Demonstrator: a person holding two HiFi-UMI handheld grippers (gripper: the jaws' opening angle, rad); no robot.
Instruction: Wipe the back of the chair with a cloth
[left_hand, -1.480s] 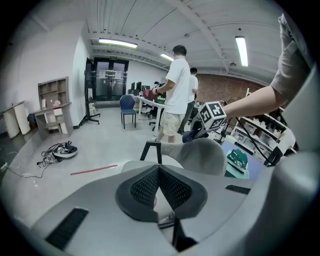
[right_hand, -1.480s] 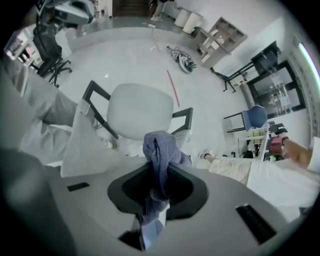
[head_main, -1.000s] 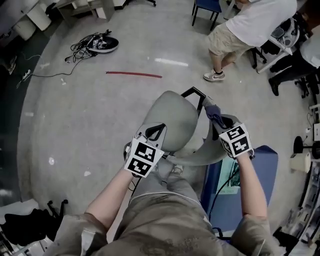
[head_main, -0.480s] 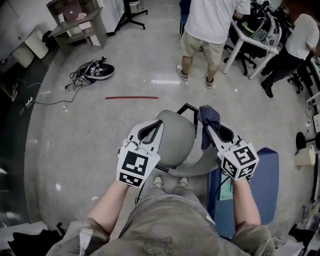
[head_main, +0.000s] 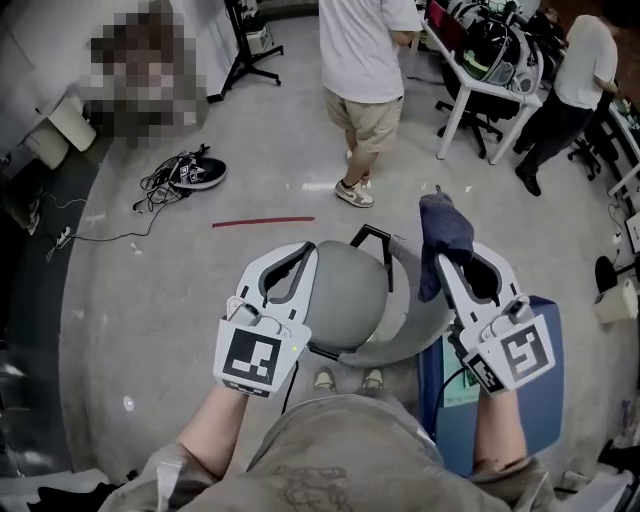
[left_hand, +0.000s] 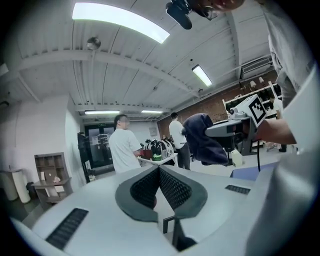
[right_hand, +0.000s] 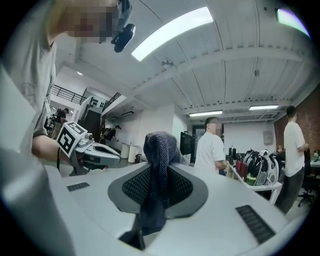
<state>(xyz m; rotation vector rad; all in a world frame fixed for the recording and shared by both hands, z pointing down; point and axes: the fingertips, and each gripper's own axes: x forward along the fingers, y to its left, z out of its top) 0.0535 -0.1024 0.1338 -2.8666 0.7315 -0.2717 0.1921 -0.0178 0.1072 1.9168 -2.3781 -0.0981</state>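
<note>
Dark cloth (head_main: 445, 228) aloft, clear of the chair back (head_main: 345, 290).
Clamped in the right gripper (head_main: 443, 262), draped limp off its tips. Grey backrest below and to its left, rounded top running across between both tools. Left gripper (head_main: 310, 252) pinched together, empty, hovering right over that backrest: nearer, but clothless. No containers about.

Open floor (head_main: 140, 300) found left of chair (head_main: 345, 290); right flank blocked by blue pad (head_main: 547, 412); space beyond narrowed by standing person (head_main: 362, 60) and cable heap (head_main: 185, 172).
</note>
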